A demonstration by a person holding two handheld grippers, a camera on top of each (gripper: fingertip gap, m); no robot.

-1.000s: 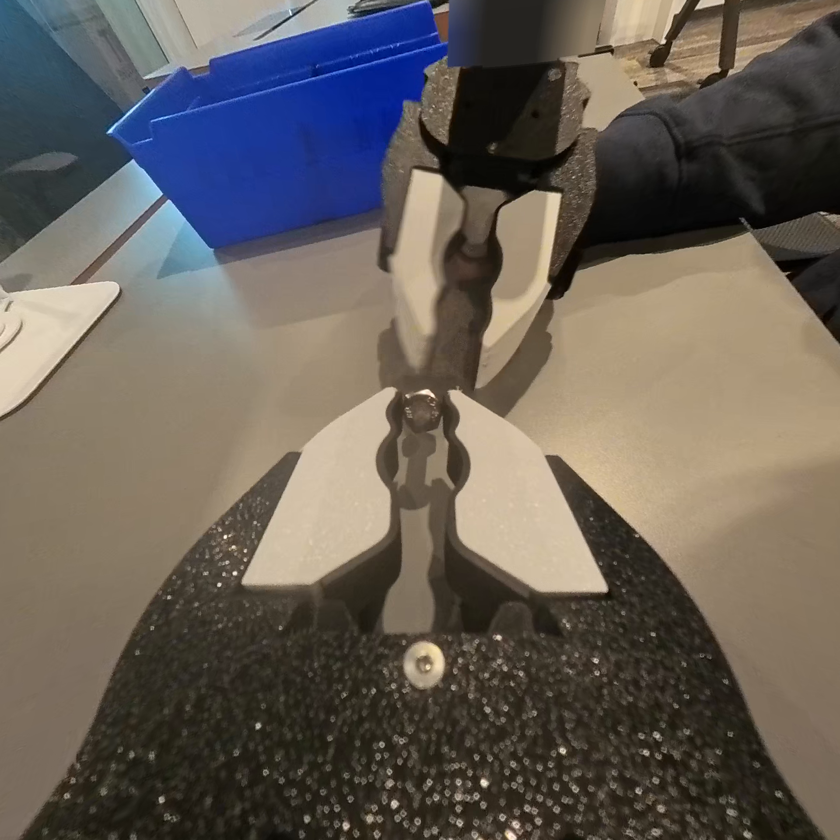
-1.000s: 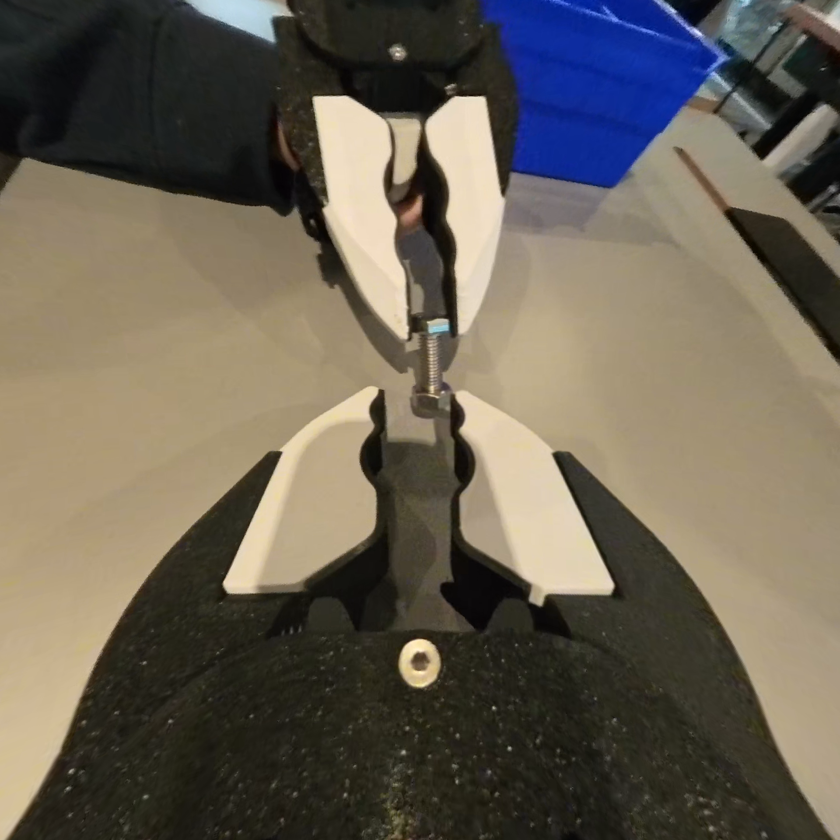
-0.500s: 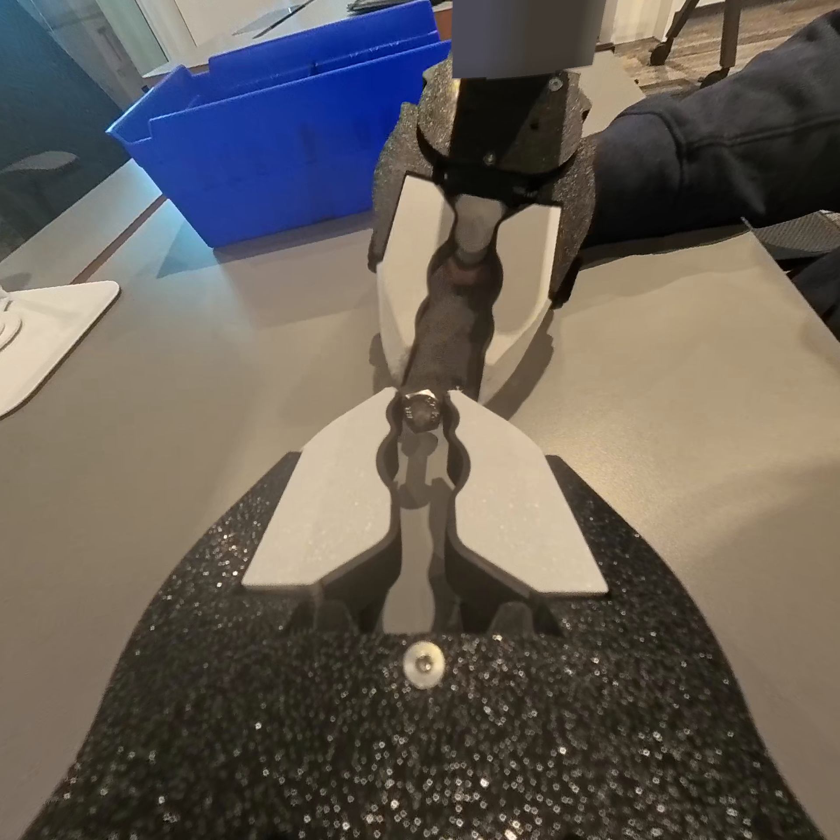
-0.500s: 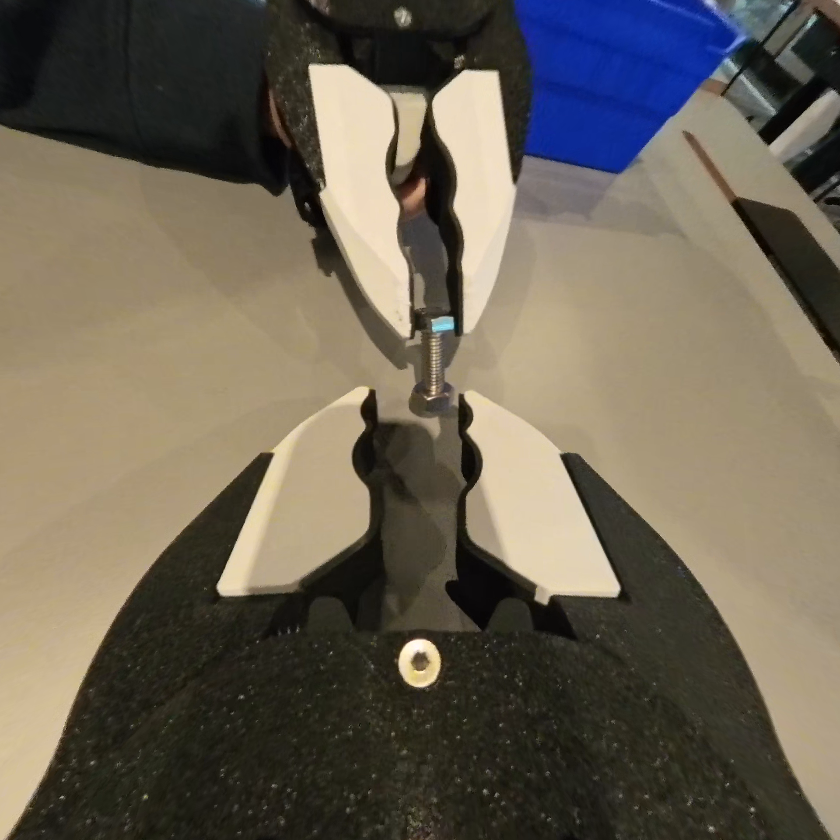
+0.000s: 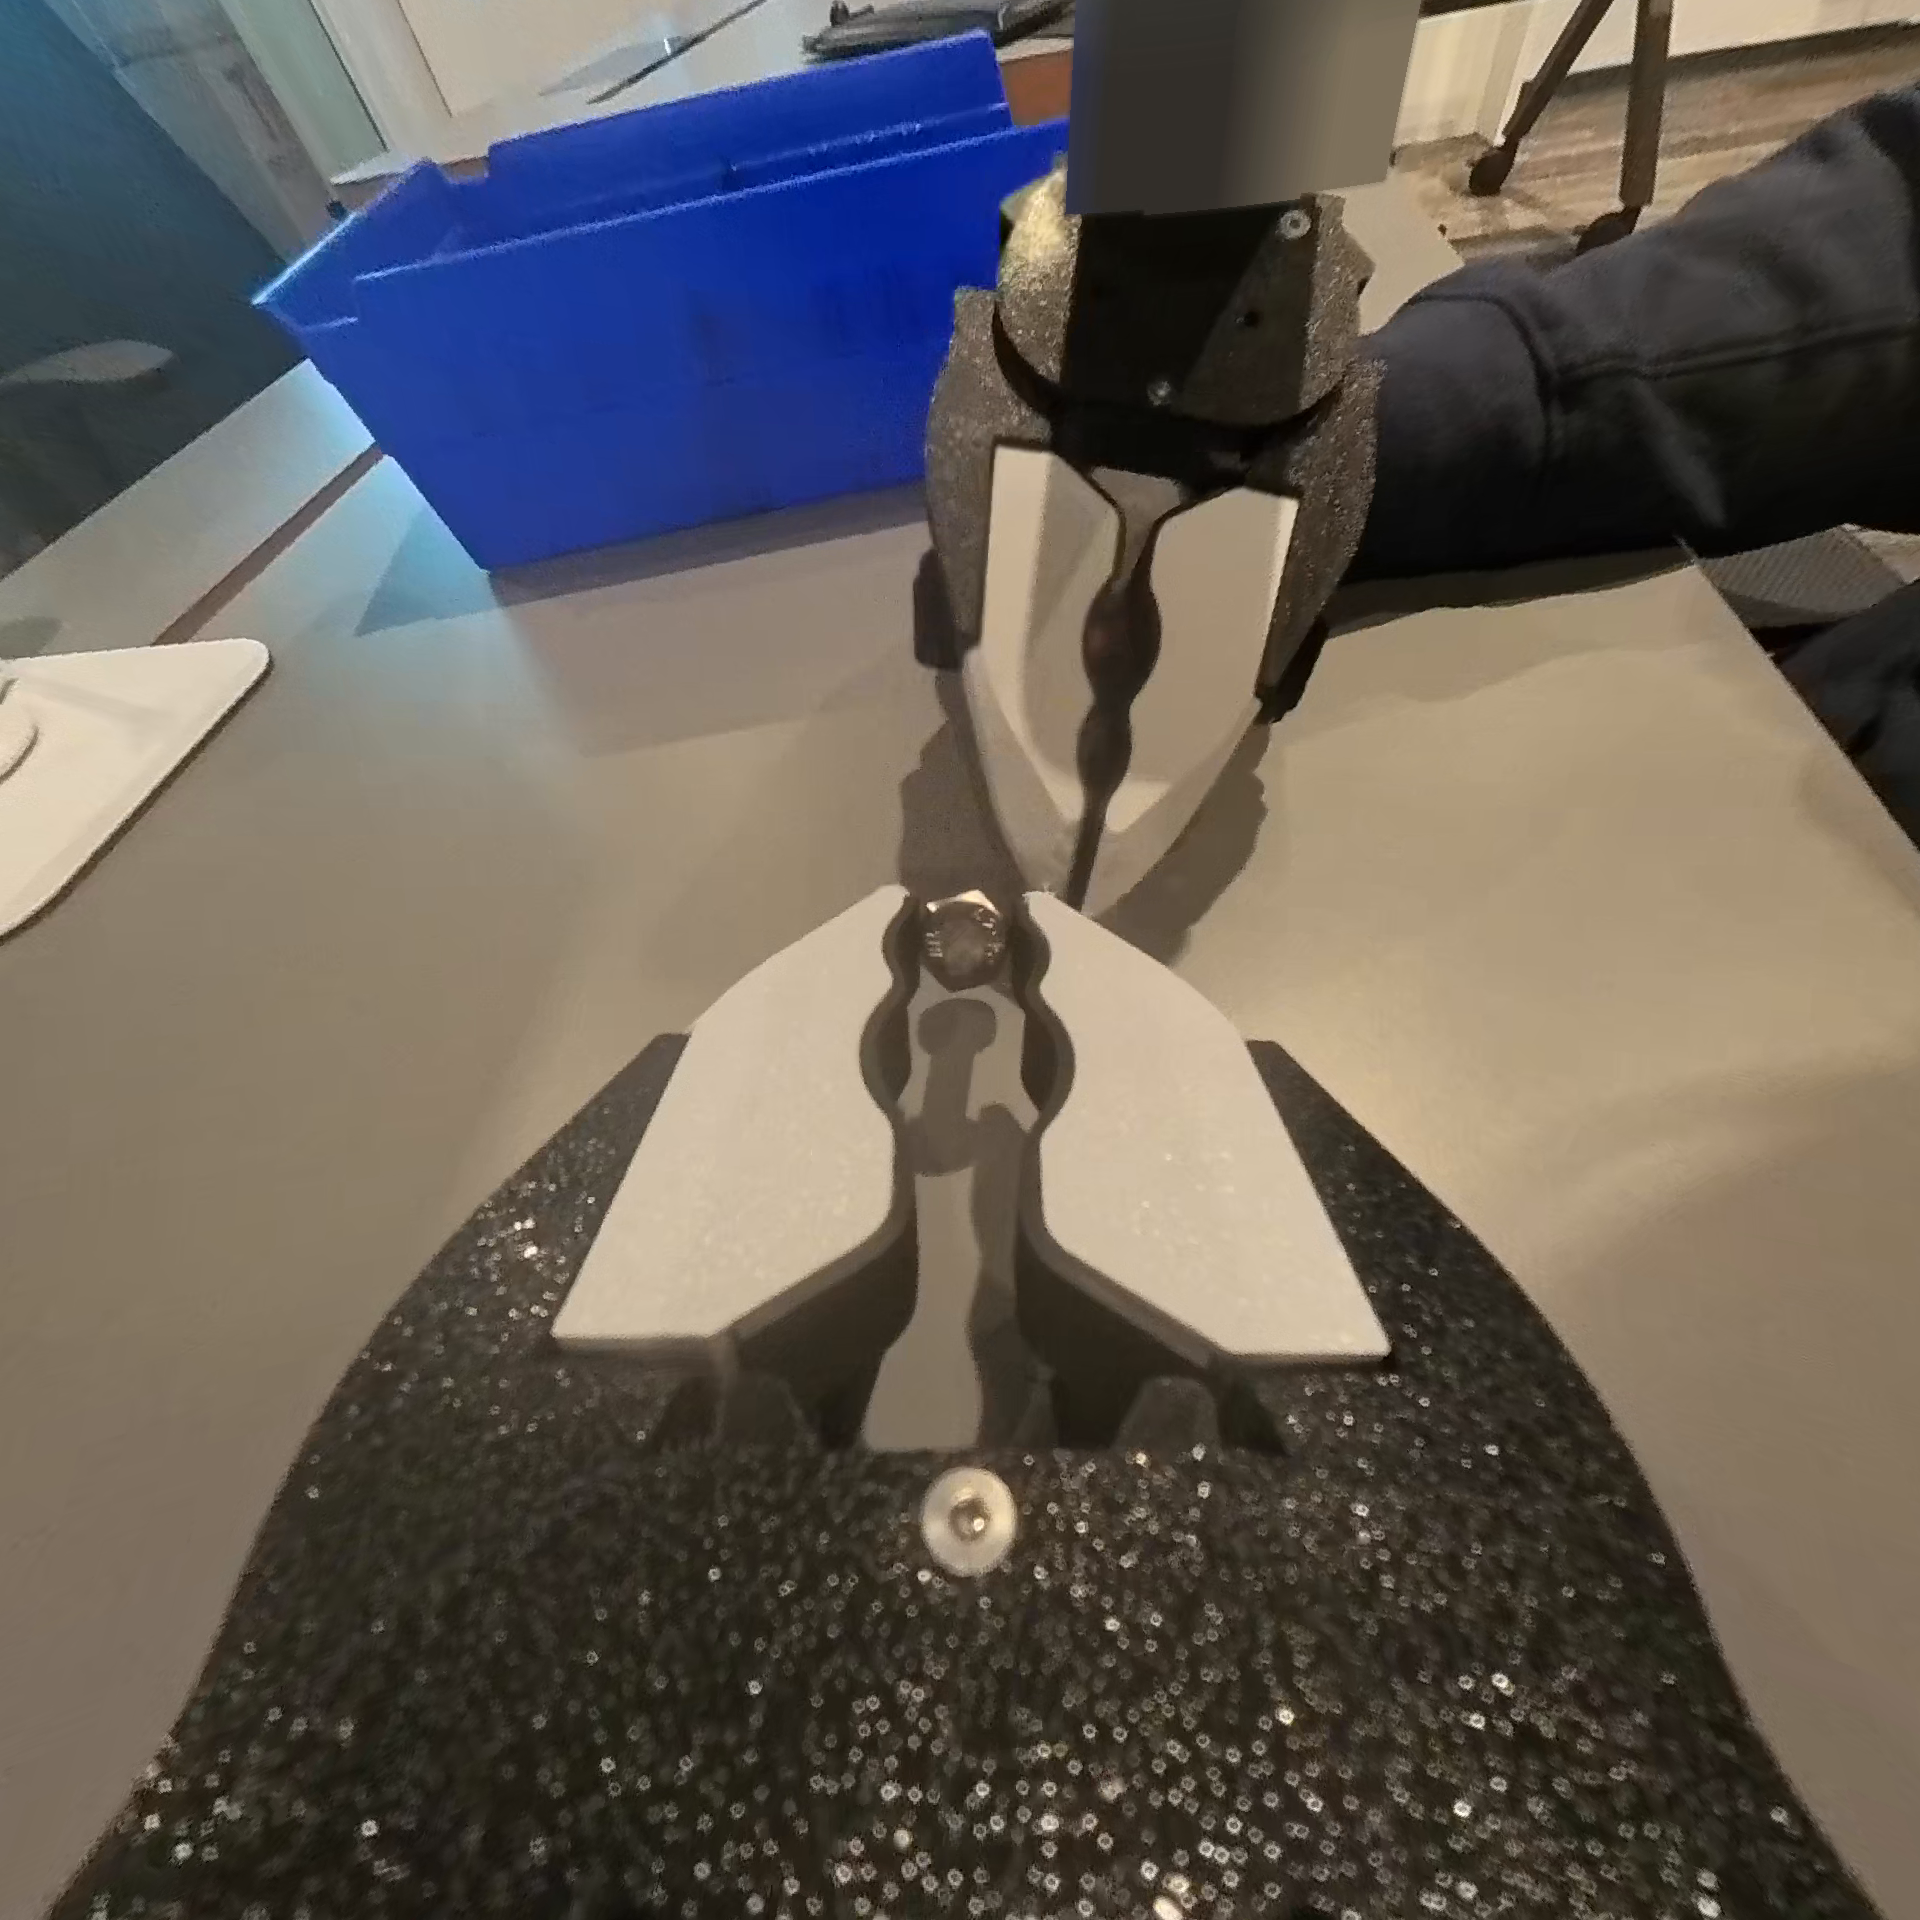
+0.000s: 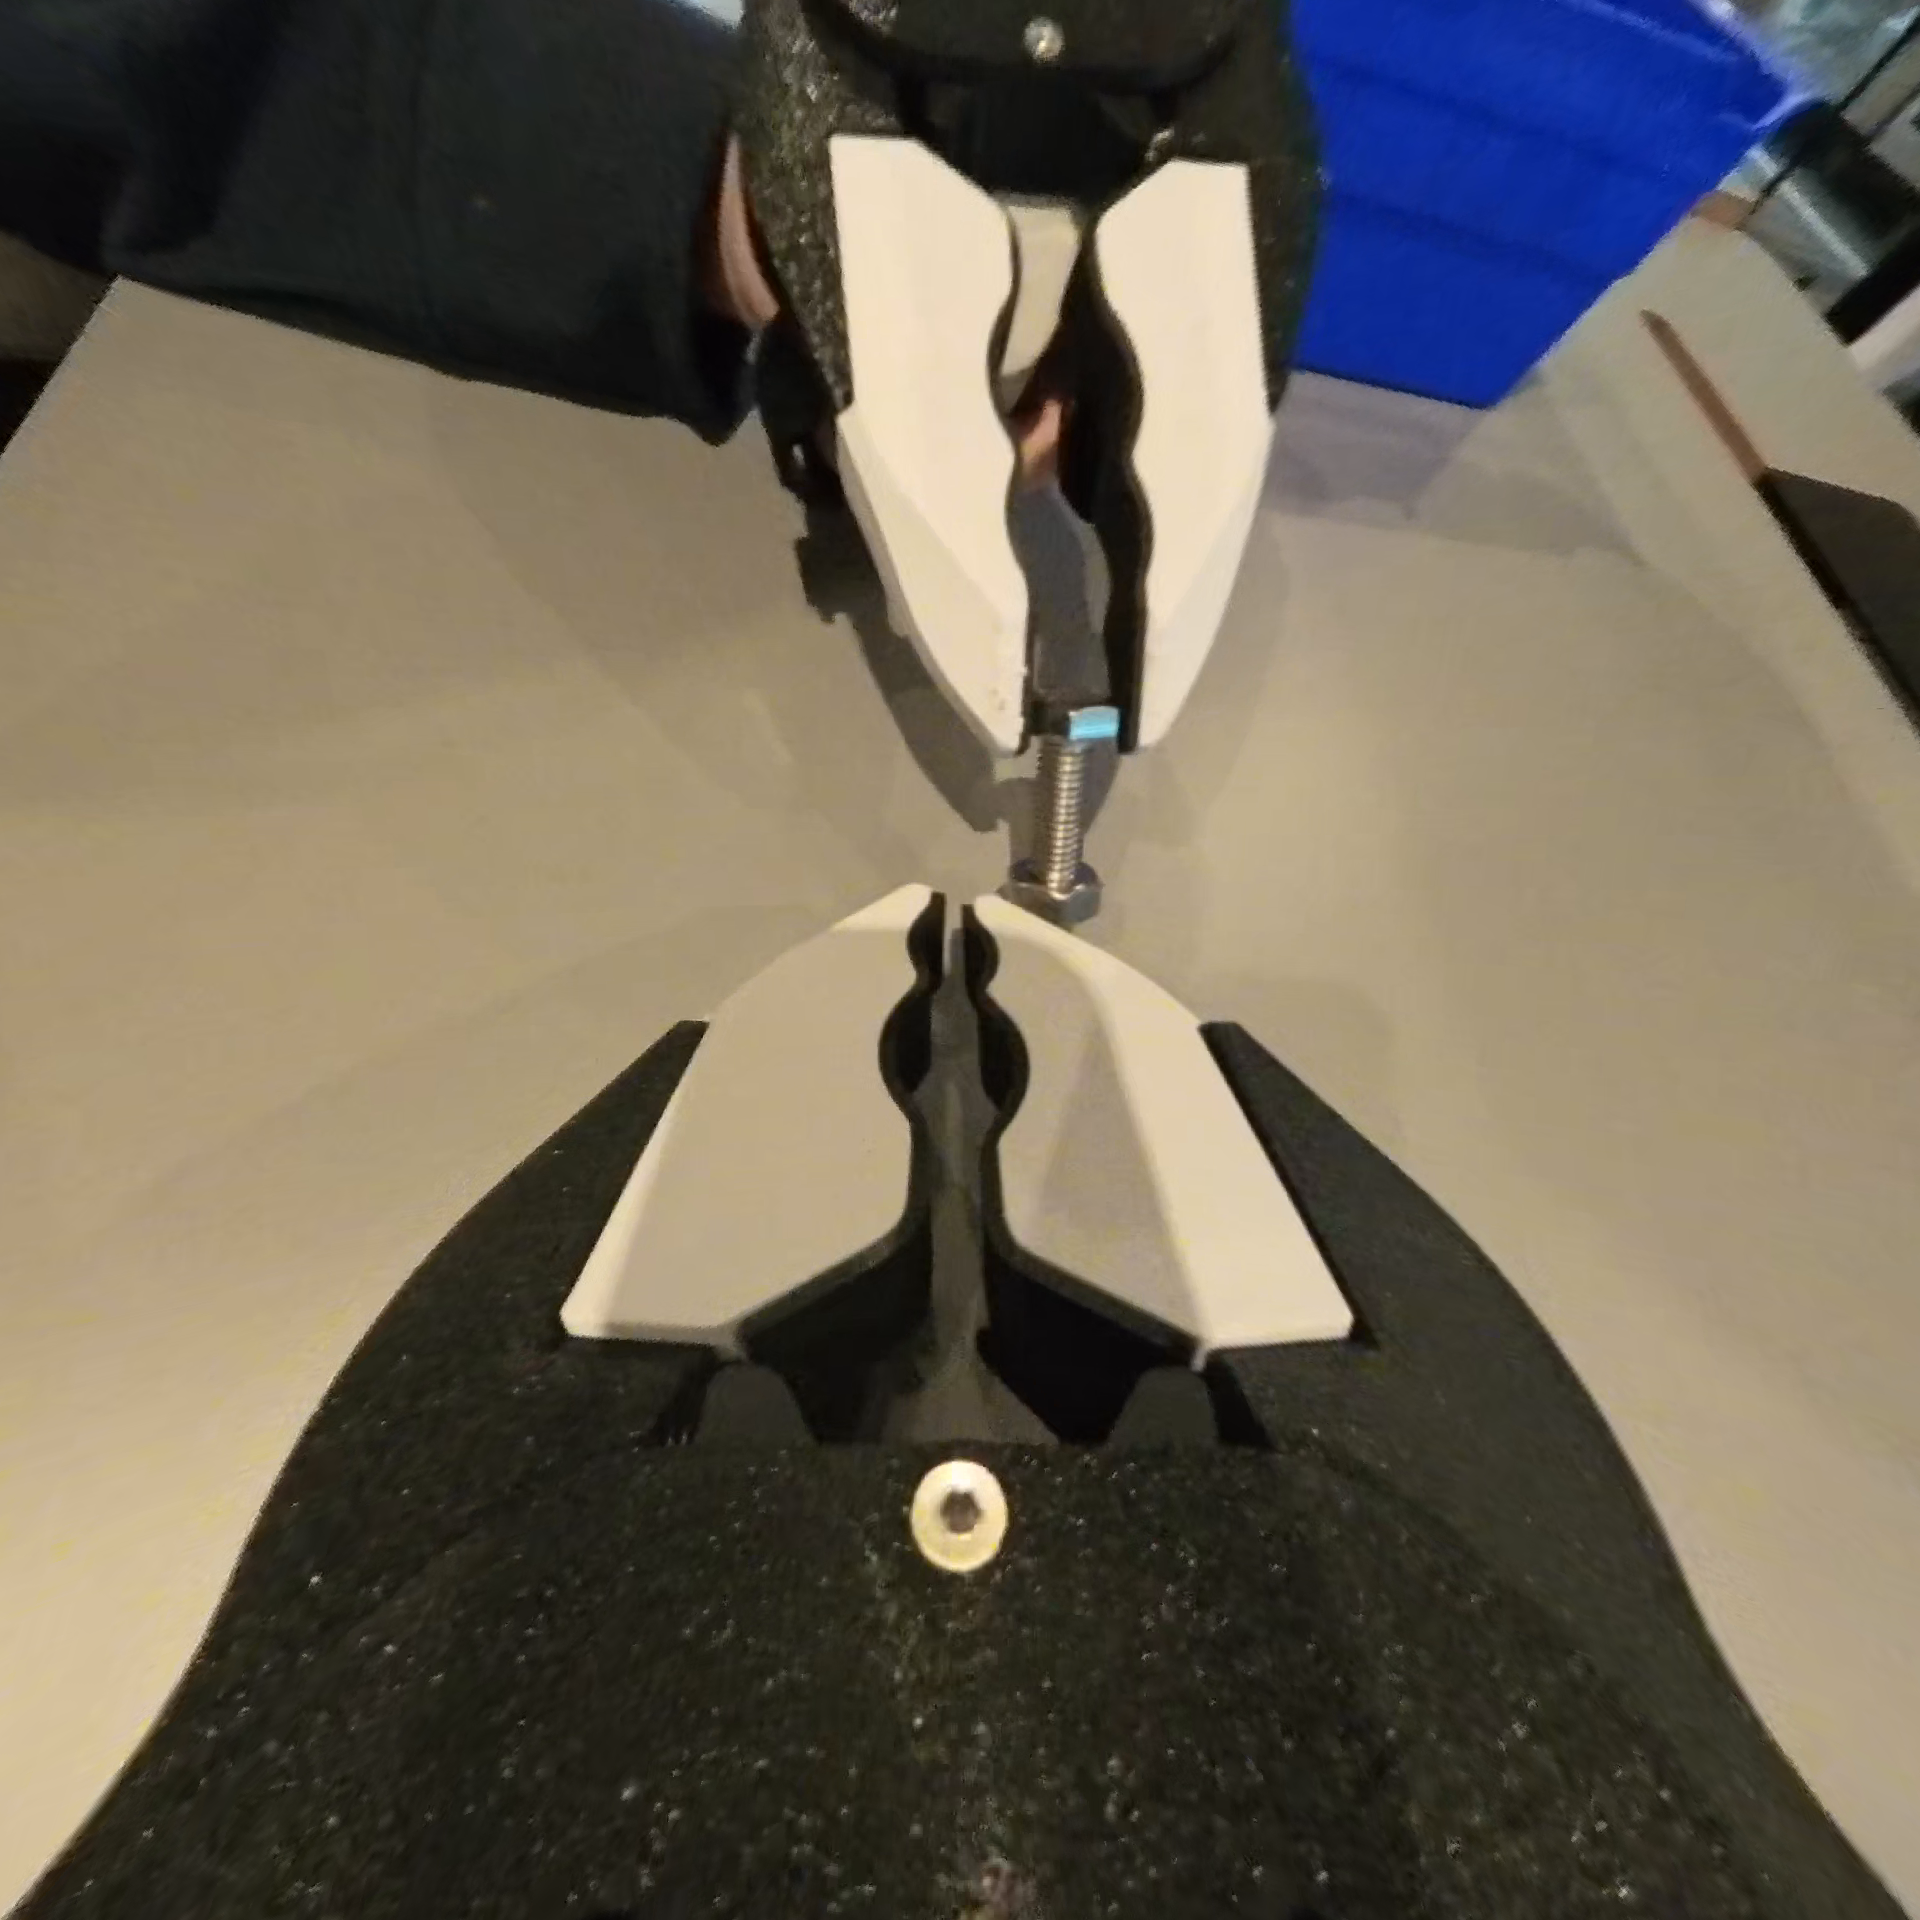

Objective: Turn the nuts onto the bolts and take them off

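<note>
bolt (image 6: 1062, 821) head pinched in left hand-held gripper (image 6: 1075, 727), shank pointing at right one, held above grey tabletop (image 6: 416, 727); nut (image 6: 1051, 896) sits on the shank's free end, only a little way on; change: right hand-held gripper (image 6: 954, 906) had the nut between its tips a second ago, now its fingers are nearly closed on nothing and sit just left of the nut; left view agrees, right hand-held gripper (image 5: 1075, 883) closed to a slit beside bolt head (image 5: 961, 940); likely a release between turns, re-grip next; blue bin (image 5: 675, 343) behind, well apart
</note>
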